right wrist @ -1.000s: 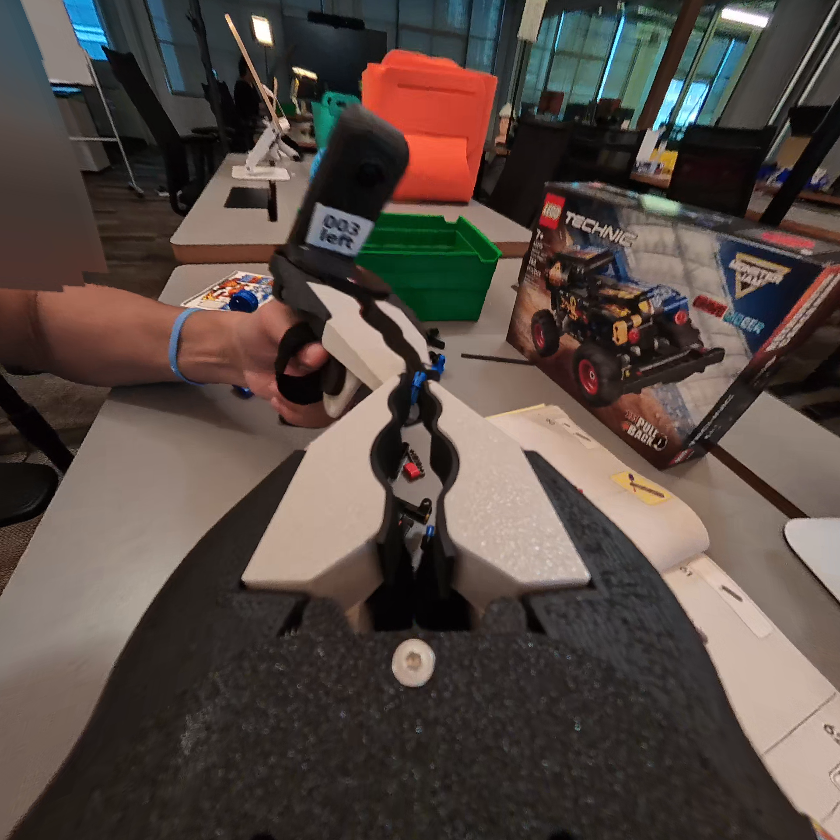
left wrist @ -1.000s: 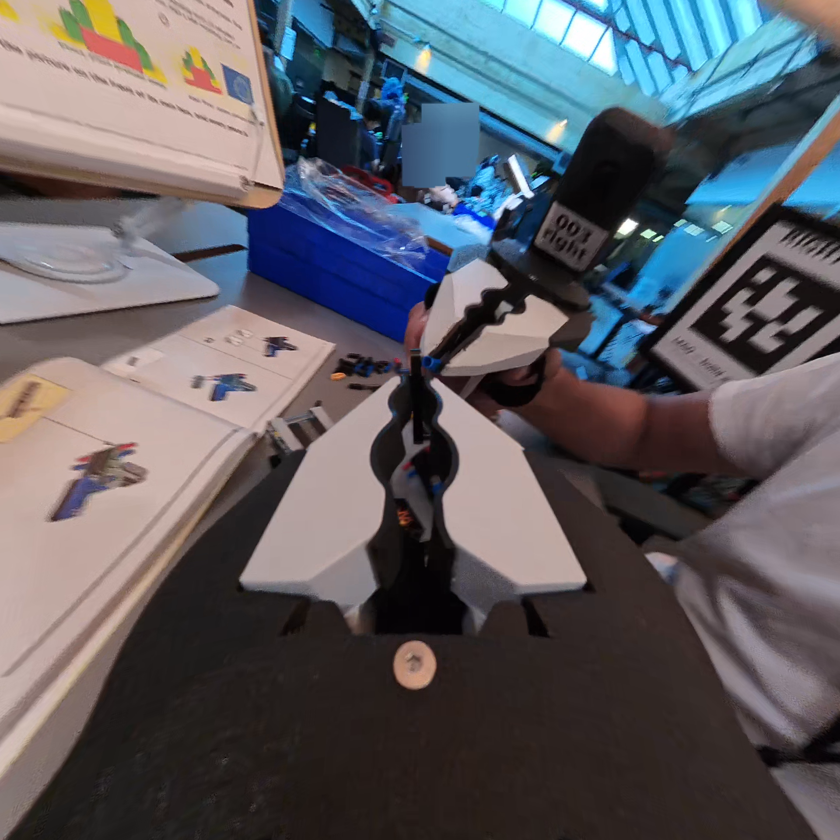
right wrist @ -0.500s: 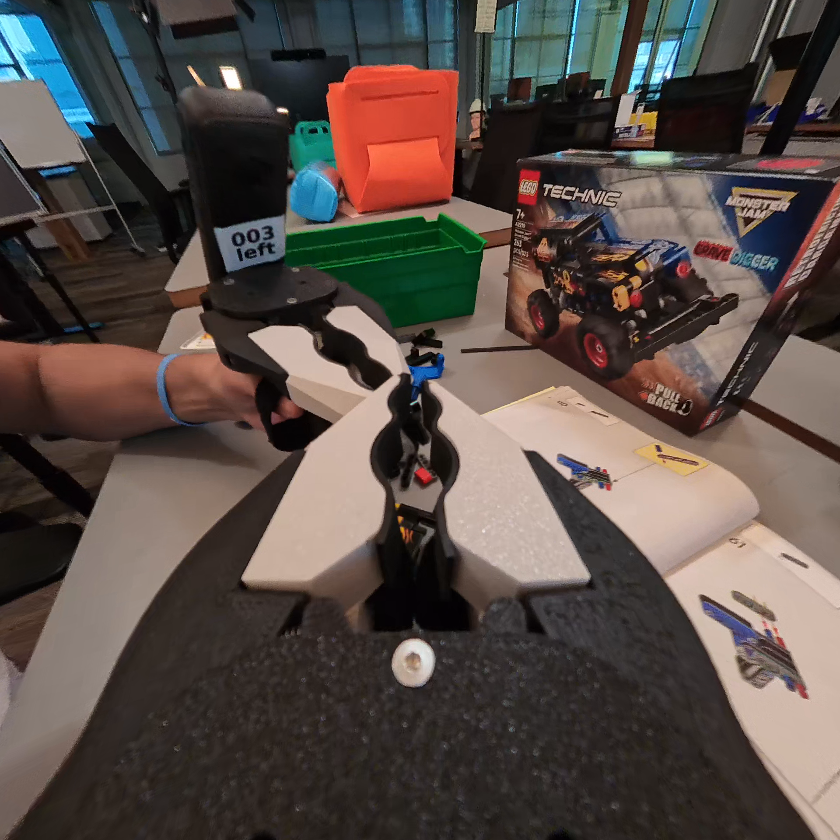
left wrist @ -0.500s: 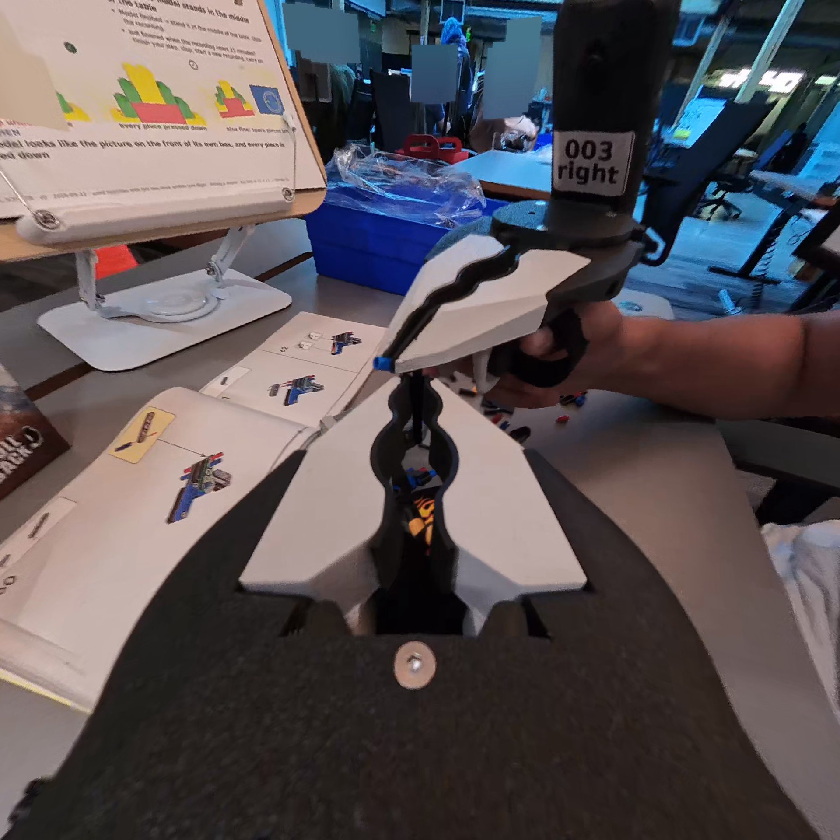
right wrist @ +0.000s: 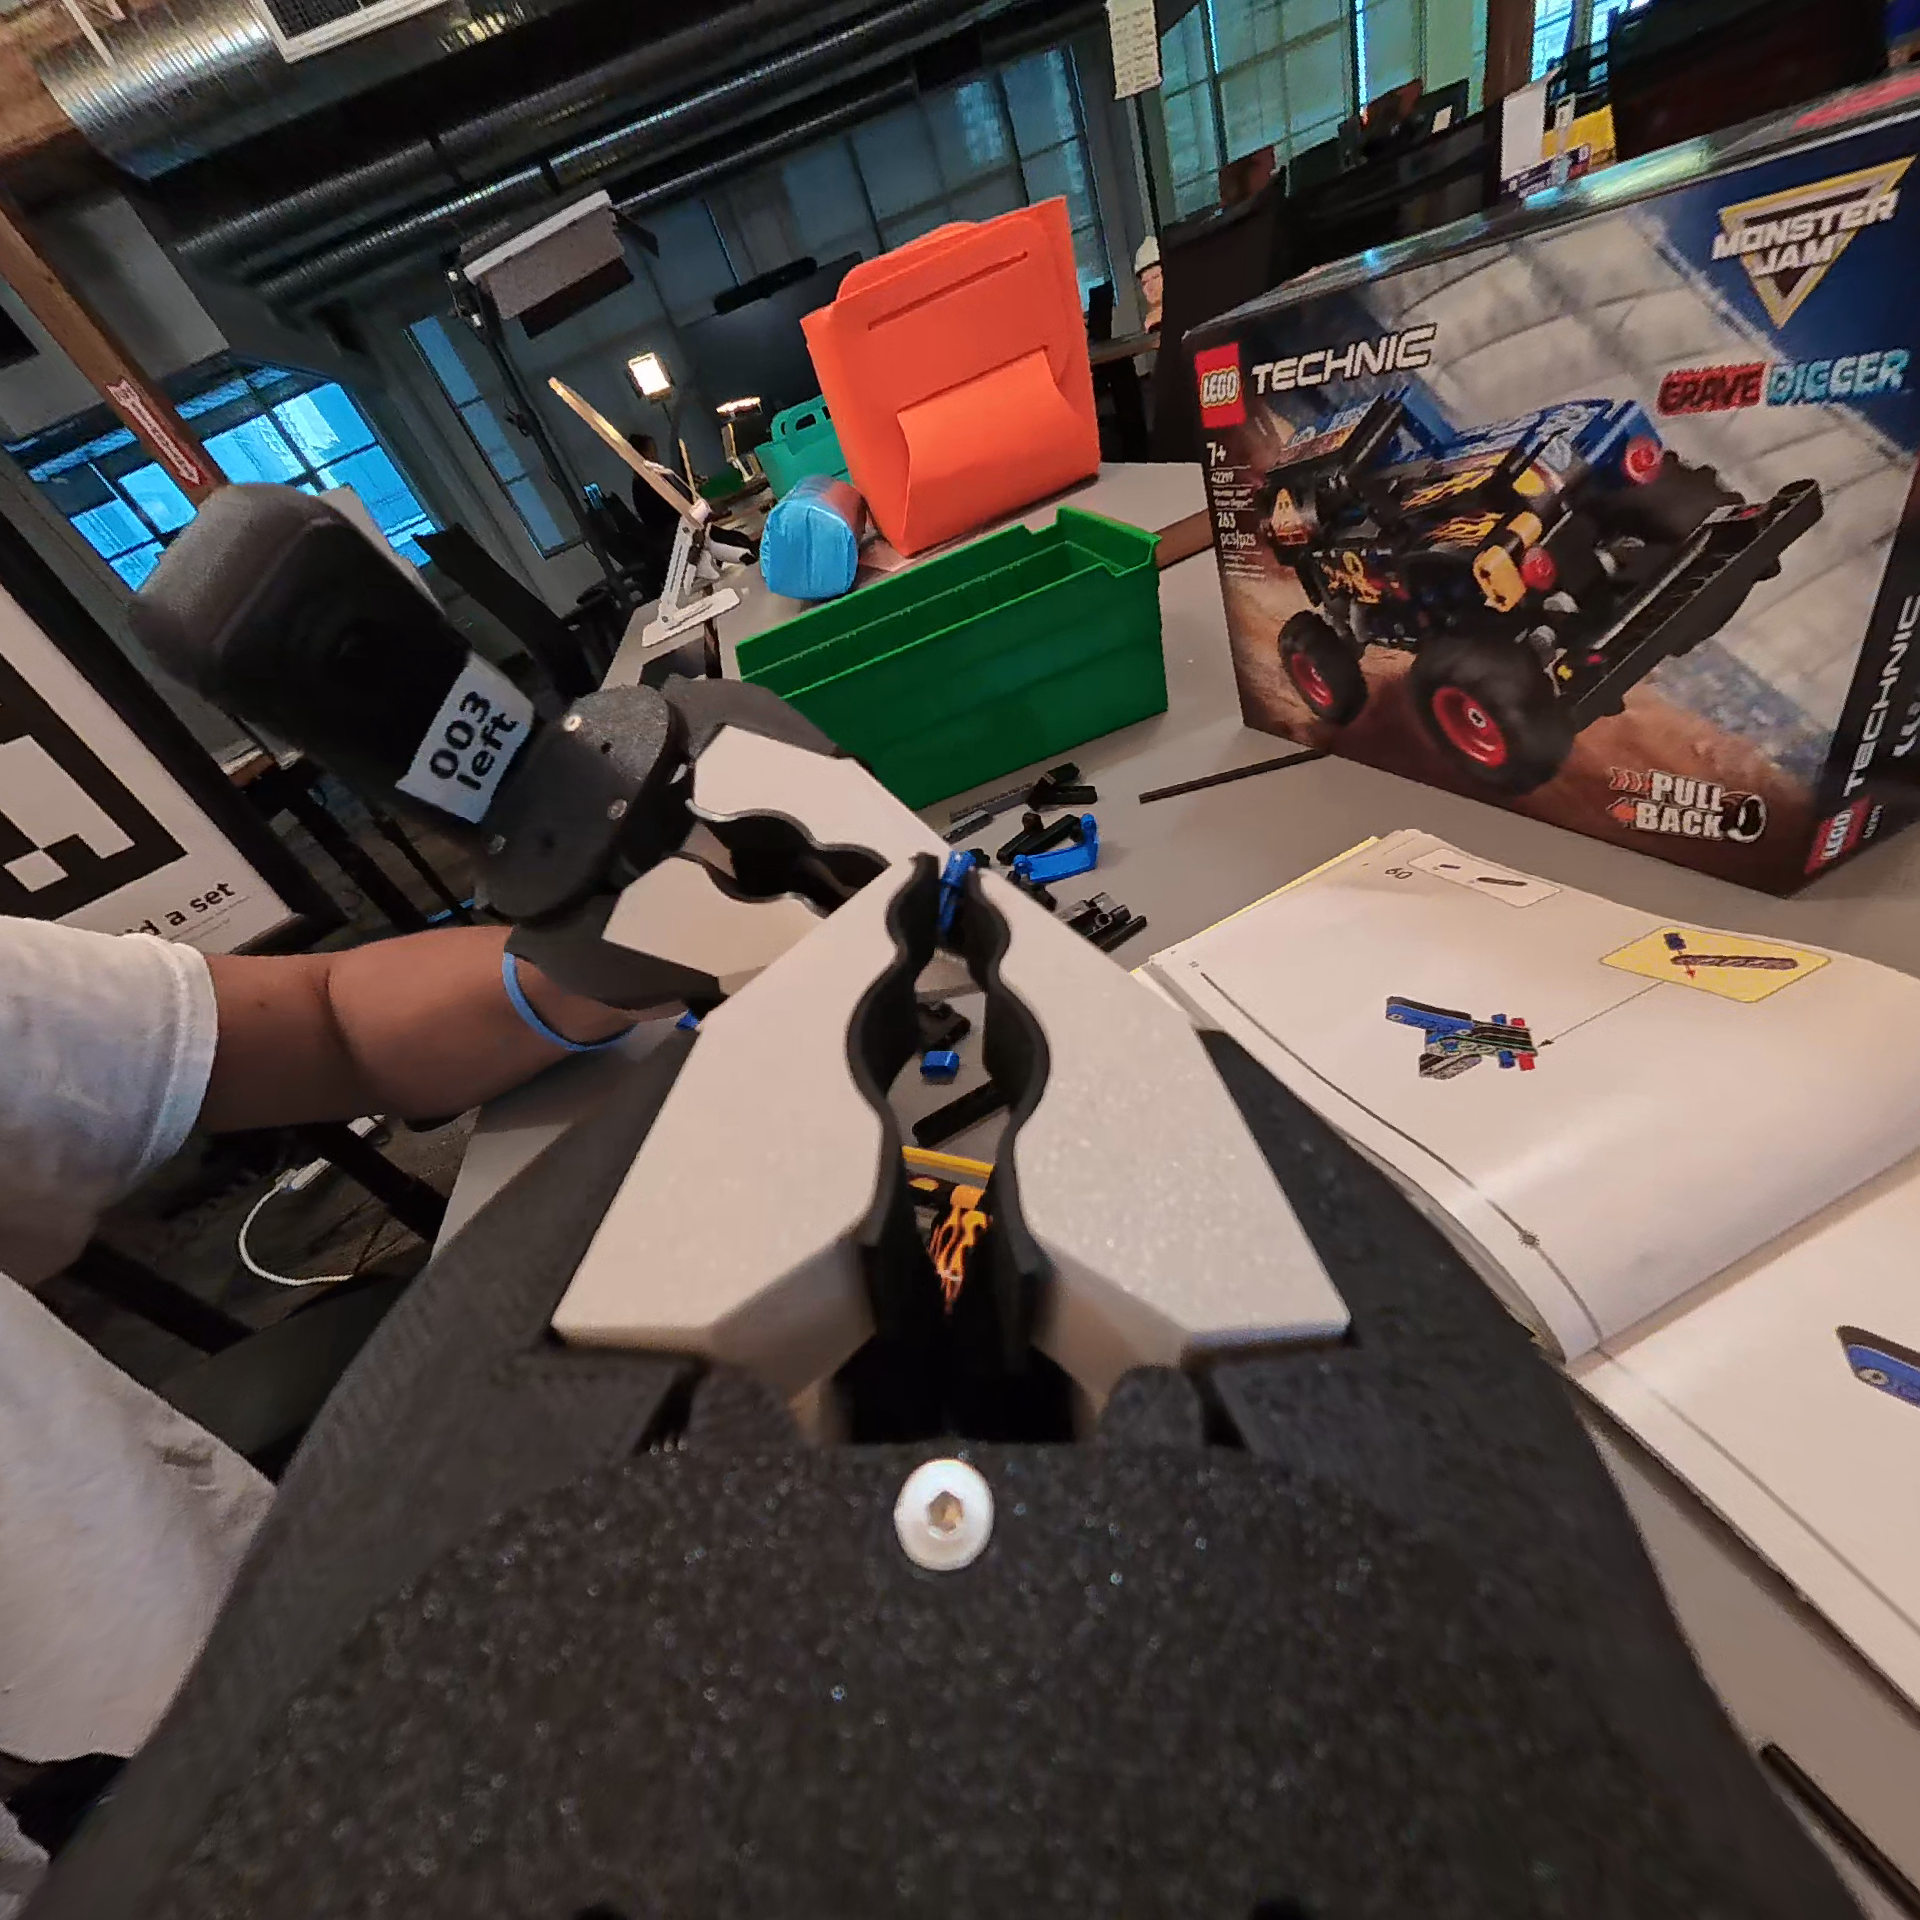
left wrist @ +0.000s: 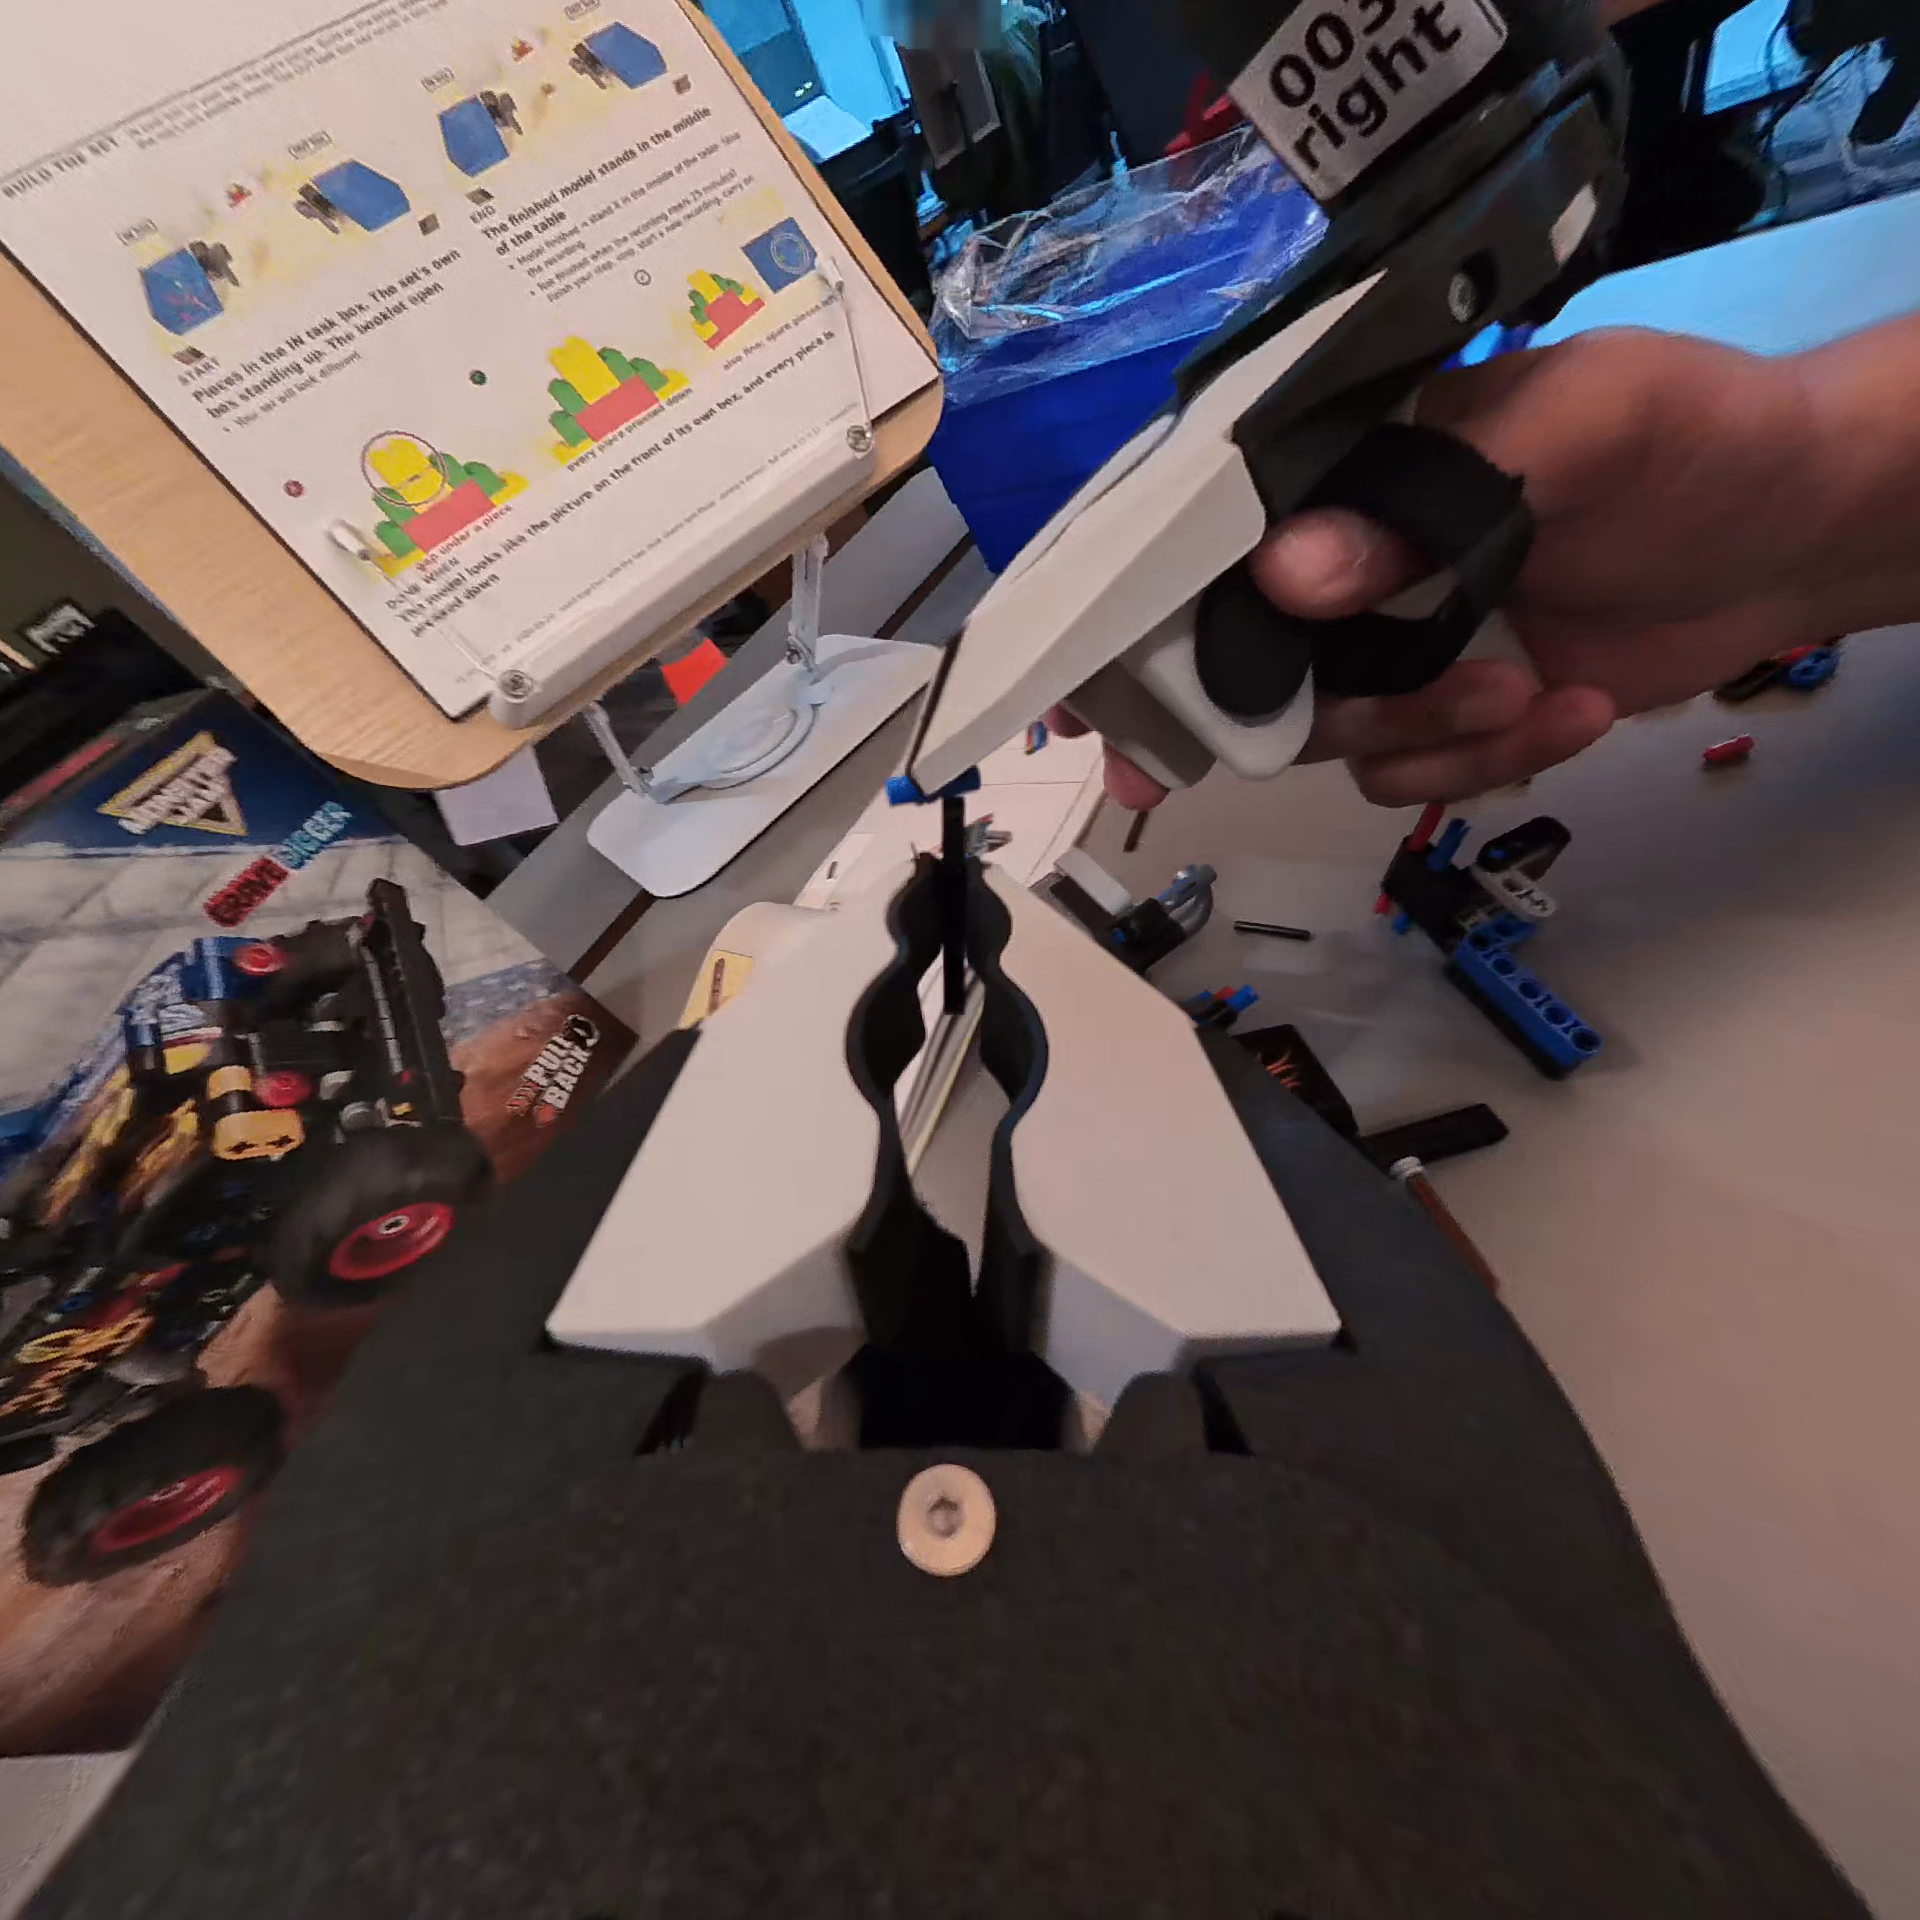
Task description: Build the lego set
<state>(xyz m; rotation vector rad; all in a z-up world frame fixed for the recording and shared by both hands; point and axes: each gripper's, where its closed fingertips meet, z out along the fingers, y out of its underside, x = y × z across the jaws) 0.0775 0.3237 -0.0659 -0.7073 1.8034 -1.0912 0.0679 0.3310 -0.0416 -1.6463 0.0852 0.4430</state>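
Observation:
My left gripper (left wrist: 952, 891) is shut on a thin black piece (left wrist: 954, 935) that stands upright between its tips. My right gripper (left wrist: 928, 777) comes in from the upper right, and its tip sits at the top end of the black piece. It is shut on a small blue pin (left wrist: 902, 790), which also shows between its tips in the right wrist view (right wrist: 951, 883). There the left gripper's fingers (right wrist: 774, 790) reach in from the left, their tips hidden behind my right gripper (right wrist: 948, 871). A partial build with a blue beam (left wrist: 1512, 987) lies on the table.
The set's box (right wrist: 1558, 582) stands at the back right and the open booklet (right wrist: 1558, 1091) lies before it. A green bin (right wrist: 966, 655), loose black and blue parts (right wrist: 1060, 842), a flame-printed panel (right wrist: 956, 1236), a sheet on a stand (left wrist: 468, 312) and a blue bin (left wrist: 1081, 416) surround the work spot. Only a small space, under 4 cm, lies between the two pairs of fingers.
Both grippers have stayed shut and tip to tip while the pair swung. The left view now faces the box and stand, and the right gripper sits higher over the black piece.

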